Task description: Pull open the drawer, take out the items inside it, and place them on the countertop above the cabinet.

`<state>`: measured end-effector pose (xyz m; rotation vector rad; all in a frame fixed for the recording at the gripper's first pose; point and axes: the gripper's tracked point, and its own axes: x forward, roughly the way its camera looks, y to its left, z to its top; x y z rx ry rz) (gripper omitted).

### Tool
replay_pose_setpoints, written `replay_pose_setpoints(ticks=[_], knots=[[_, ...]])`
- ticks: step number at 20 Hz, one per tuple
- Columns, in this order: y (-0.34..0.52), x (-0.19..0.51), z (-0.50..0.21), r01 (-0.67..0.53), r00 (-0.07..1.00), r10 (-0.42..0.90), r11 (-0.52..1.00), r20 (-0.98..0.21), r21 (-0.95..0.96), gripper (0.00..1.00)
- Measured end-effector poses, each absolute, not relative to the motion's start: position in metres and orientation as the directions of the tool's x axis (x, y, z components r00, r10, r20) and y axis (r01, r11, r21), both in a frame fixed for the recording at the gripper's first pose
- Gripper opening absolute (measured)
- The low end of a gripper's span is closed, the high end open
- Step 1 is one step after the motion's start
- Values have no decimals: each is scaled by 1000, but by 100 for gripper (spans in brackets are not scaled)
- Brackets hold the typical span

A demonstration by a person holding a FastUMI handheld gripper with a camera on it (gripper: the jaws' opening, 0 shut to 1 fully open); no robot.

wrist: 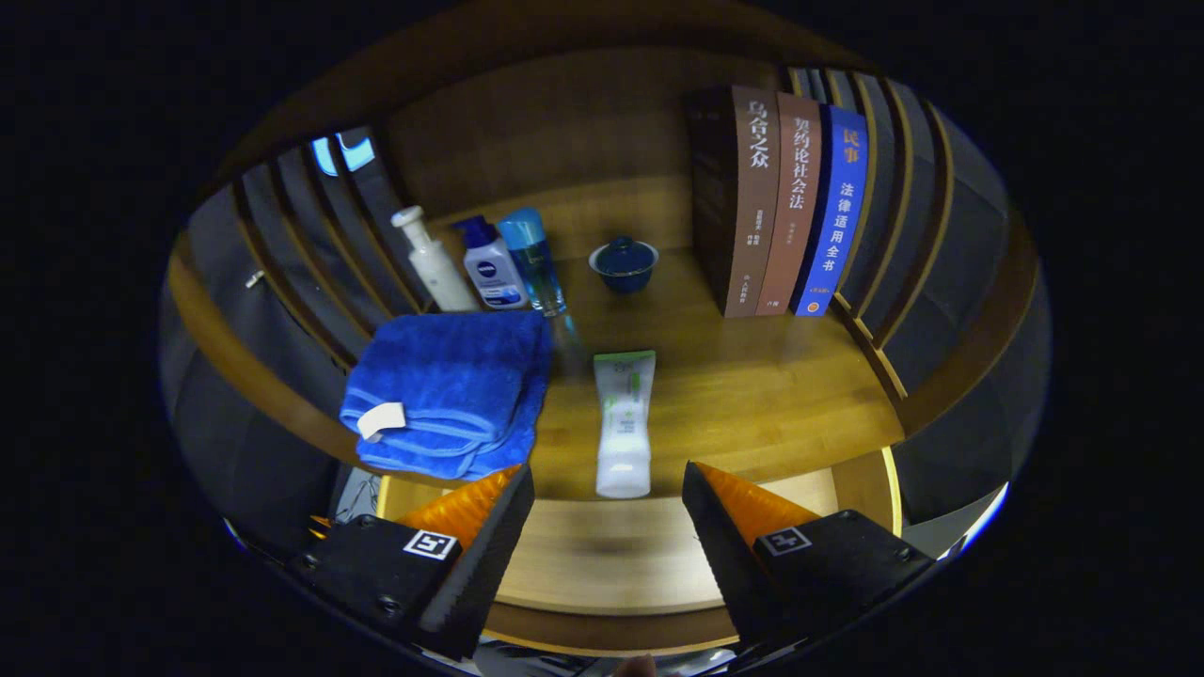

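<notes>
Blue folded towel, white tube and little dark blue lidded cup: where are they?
Blue folded towel (451, 385): gripper view, middle of its top fold.
White tube (624, 423): gripper view, middle of its body.
Little dark blue lidded cup (623, 263): gripper view, its lid.

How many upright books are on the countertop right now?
3, side by side at the back right: dark brown book, reddish-brown book, blue book. The open claw sits below, fingers apart. None seem hidden.

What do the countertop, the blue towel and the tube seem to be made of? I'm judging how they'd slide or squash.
Countertop: wood, by its grain, with a smooth satin sheen. Blue towel: soft, fluffy cloth, folded in thick layers. Tube: probably glossy plastic, white with green print. The open claw hangs just short of the tube's cap, holding nothing.
</notes>
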<state>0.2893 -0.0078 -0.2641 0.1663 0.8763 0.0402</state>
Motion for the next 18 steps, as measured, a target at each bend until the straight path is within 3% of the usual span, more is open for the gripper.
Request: replay_pose_setpoints(ticks=[8,18], knots=[[4,206,-227,-8,826,100,986,-555,165,100],[5,111,-223,-17,984,34,995,-175,98,100]])
